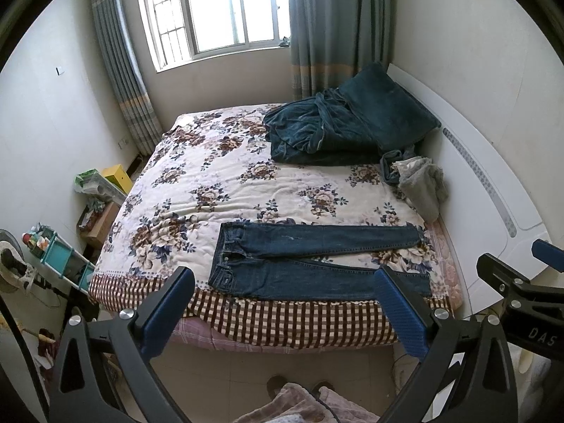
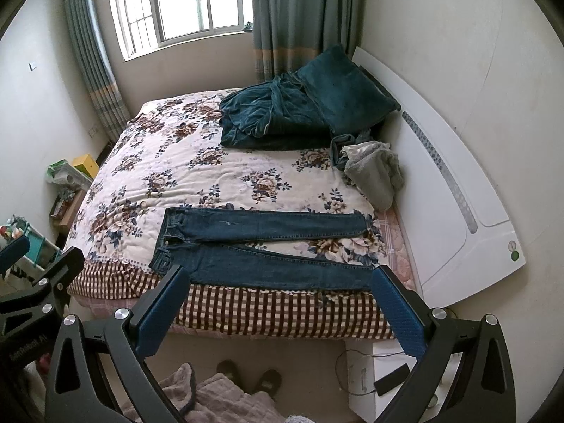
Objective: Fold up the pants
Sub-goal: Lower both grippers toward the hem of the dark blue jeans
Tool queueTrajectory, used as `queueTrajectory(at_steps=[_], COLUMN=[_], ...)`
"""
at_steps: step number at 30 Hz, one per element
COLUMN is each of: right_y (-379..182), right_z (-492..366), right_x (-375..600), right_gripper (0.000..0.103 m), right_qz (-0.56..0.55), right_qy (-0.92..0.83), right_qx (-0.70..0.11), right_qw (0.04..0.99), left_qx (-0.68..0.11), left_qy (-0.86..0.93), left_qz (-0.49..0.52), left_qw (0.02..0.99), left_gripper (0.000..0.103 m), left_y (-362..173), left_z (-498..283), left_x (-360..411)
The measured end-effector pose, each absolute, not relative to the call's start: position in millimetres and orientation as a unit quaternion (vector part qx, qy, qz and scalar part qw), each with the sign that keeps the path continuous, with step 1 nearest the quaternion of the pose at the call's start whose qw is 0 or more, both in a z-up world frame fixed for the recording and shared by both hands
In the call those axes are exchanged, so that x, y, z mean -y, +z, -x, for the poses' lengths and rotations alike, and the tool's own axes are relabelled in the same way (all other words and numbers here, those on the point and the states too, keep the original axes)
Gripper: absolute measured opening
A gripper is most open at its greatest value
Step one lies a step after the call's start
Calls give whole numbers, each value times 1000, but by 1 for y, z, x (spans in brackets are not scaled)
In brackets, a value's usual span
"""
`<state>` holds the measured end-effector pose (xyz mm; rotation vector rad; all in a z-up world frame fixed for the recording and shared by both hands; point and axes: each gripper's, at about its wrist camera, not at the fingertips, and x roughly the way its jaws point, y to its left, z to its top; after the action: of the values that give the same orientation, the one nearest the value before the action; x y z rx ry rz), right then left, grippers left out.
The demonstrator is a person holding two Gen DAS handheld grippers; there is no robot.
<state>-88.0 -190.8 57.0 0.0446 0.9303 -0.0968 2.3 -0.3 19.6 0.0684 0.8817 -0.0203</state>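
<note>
1. The dark blue denim pants [image 1: 317, 261] lie flat on the floral quilted bedspread [image 1: 211, 176], close to the near edge of the bed. The waistband is to the left, and the two legs run to the right, splayed a little so a wedge of bedspread shows between them.
2. That flat, spread layout probably serves the fold: both legs are reachable from the bedside, and one can be laid over the other without untangling.
3. The left hand-held gripper [image 1: 285, 282] hangs in the air short of the bed, its blue-padded fingers wide apart and holding nothing.
4. The right hand-held gripper [image 2: 282, 282] is likewise spread wide and empty, off the near edge, nearer the ankle end.
5. Both seem staged for a first grasp, one toward the waist and one toward the cuffs, though the fisheye distortion makes their true height above the cloth hard to judge.
6. A rumpled dark teal velvet blanket [image 1: 328, 130] and a small grey crumpled garment [image 1: 419, 183] sit toward the far side by the white headboard [image 1: 493, 183], well apart from the pants, so the working area is free of them.
</note>
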Motion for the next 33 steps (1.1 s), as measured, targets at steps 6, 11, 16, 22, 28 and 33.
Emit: queueTrajectory(at_steps=[6,11,16,22,28,33], right_y=[41,-3,-57,-127,-190,-240], right_z=[67,34,-16,-85,-173,-239], right_x=[200,211,216,214,207,205], right_gripper=[103,103,103,103,103,103], right_qz=[-25,-30,-36,-18,-24,-36], right_qy=[-59,-63,-86,-114,-142,-154], right_qx=[-449,-453,-460,-463,-495,-515], right_qw=[891,889,883,879,857,843], left_qx=[-411,-417,-449,-479,-514,-547], left_qy=[34,69,69,48,29,8], left_qz=[-28,-36,-44,-55,-54,-63], left_qw=[910,905,890,875,856,835], left_gripper=[103,103,103,103,103,103], left_y=[1,-37,-81,-142,-192,-238], left_z=[-16,-44,-83,-145,-220,-282], left_x=[-4,-7,-11,-16,-25,-27])
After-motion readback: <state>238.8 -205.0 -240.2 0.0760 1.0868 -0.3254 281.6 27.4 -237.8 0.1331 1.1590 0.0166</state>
